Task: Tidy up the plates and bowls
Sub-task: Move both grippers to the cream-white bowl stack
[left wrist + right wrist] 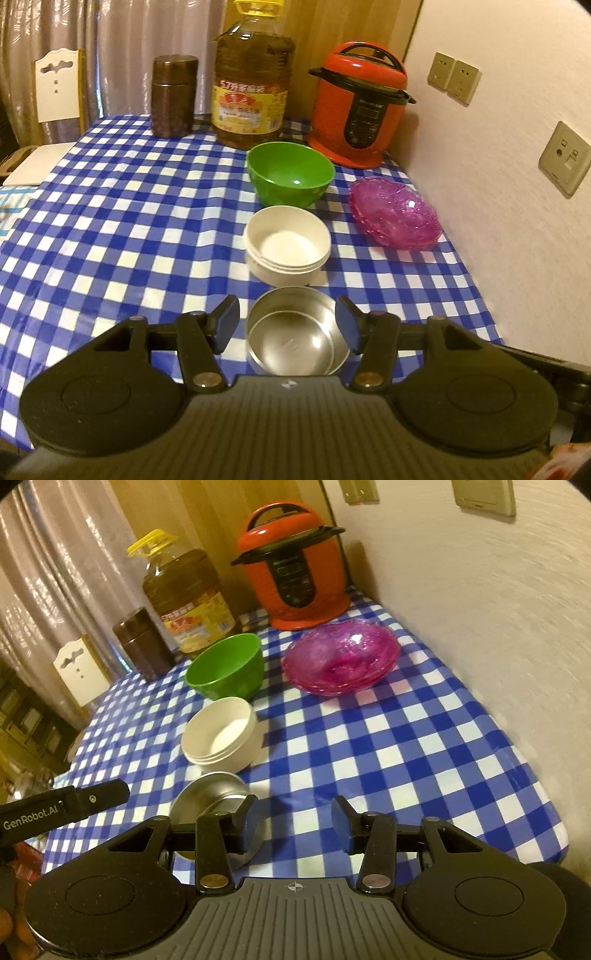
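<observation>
two hand-held grippers, left (pixel 288 321) and right (pixel 293 821), both open and empty, steel bowls (pixel 295 332) below

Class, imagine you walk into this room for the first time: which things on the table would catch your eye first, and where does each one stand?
The red pressure cooker in the far corner by the wall stands out, with the big oil bottle beside it. On the blue checked tablecloth a line of bowls runs toward the viewer: green bowl, white bowls, steel bowls. The pink glass dishes sit apart, nearer the wall.
</observation>
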Available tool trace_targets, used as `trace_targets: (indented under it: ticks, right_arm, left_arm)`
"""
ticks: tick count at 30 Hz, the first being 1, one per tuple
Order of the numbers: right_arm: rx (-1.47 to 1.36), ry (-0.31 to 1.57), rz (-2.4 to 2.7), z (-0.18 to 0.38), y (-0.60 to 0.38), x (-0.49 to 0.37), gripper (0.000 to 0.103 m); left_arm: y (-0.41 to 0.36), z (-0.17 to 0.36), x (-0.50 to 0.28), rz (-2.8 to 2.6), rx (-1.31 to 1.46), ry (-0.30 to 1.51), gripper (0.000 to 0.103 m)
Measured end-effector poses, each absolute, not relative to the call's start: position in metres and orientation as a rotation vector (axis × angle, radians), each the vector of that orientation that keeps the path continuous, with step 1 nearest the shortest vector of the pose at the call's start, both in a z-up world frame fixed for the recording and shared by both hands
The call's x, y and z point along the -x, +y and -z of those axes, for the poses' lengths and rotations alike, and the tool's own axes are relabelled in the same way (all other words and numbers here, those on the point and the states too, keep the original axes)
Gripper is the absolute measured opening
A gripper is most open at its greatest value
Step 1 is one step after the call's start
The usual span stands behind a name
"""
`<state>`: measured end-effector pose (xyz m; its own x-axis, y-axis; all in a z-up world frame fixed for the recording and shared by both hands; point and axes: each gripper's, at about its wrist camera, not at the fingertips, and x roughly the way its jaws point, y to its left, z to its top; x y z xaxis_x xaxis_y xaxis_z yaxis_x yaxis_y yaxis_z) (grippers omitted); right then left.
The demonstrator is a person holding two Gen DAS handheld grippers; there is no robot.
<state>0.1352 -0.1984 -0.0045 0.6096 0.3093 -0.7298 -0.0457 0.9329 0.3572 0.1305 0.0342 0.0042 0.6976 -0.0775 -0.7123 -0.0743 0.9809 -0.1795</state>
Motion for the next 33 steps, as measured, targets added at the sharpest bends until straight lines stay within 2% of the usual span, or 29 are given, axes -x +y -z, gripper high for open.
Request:
trace_targets:
  ticks: [33]
  right_arm:
    - [-0.240,0.935,-0.220,0.001,-0.182,-0.137,0.044]
  left_arm:
    - [0.052,0.002,-0.121,-0.015,0.247,0.816,0.054]
